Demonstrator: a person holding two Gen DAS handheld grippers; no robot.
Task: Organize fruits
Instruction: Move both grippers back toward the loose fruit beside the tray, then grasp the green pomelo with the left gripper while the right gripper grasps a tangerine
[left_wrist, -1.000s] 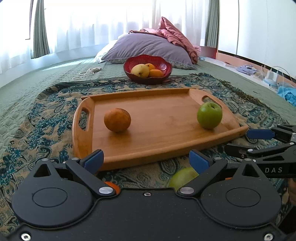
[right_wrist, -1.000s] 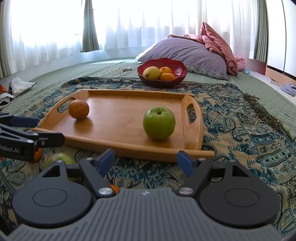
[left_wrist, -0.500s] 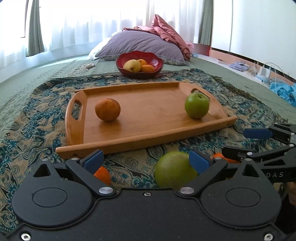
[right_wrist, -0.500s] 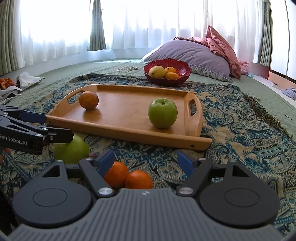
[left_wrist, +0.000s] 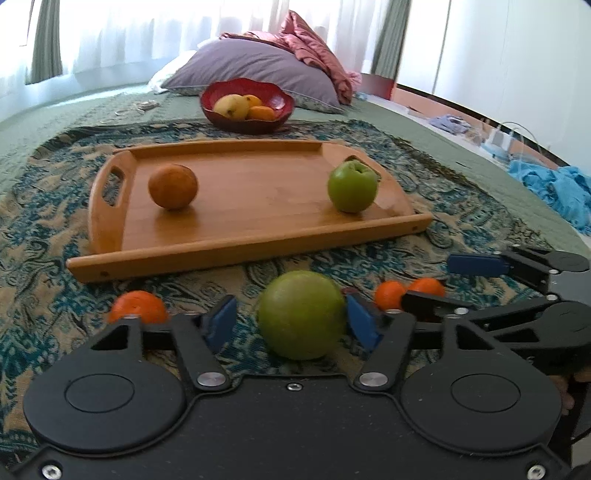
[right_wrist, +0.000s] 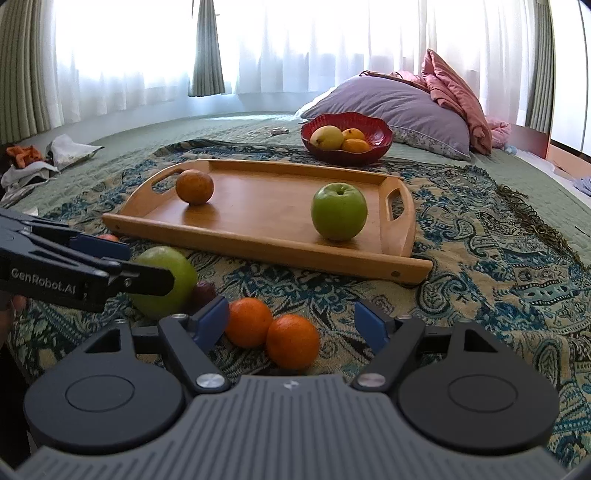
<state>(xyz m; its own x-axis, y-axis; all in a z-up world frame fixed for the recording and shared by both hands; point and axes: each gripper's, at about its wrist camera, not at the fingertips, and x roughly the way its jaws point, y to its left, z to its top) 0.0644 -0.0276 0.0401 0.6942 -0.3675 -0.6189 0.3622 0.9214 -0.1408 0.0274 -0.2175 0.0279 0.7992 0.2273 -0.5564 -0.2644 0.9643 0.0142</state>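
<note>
Left tool (left_wrist: 291, 319): jaws closing, green apple (left_wrist: 302, 314) between them on the patterned blanket (left_wrist: 461, 206), in front of the near rim of the wooden tray (left_wrist: 251, 206). Right pad looks to be touching the apple's side; a gap shows on the left pad side, so not clamped yet. From the right wrist view the same apple (right_wrist: 173, 275) sits half hidden behind the left tool's finger.

Apple is round, no clear long axis. Stem end not visible, can't tell which way it points.

Right tool (right_wrist: 291, 325): jaws wide apart, gripping nothing. Two oranges (right_wrist: 273, 332) lie on the blanket between its fingers, touching each other, nearer the left finger, clear of both pads. Also round, no orientation readable.

Third orange (left_wrist: 137, 307) on the blanket just left of the left tool's left finger.

A small dark fruit (right_wrist: 203, 291) sits next to the apple in the right wrist view, can't identify it.

On the tray: orange-brown fruit (left_wrist: 173, 186) near the left handle, second green apple (left_wrist: 352, 192) near the right handle, stem dimple up. Well apart.

Red bowl (left_wrist: 247, 101) beyond the tray holds a yellow fruit and oranges. Pillow (left_wrist: 258, 70) behind it. All on the bed.
</note>
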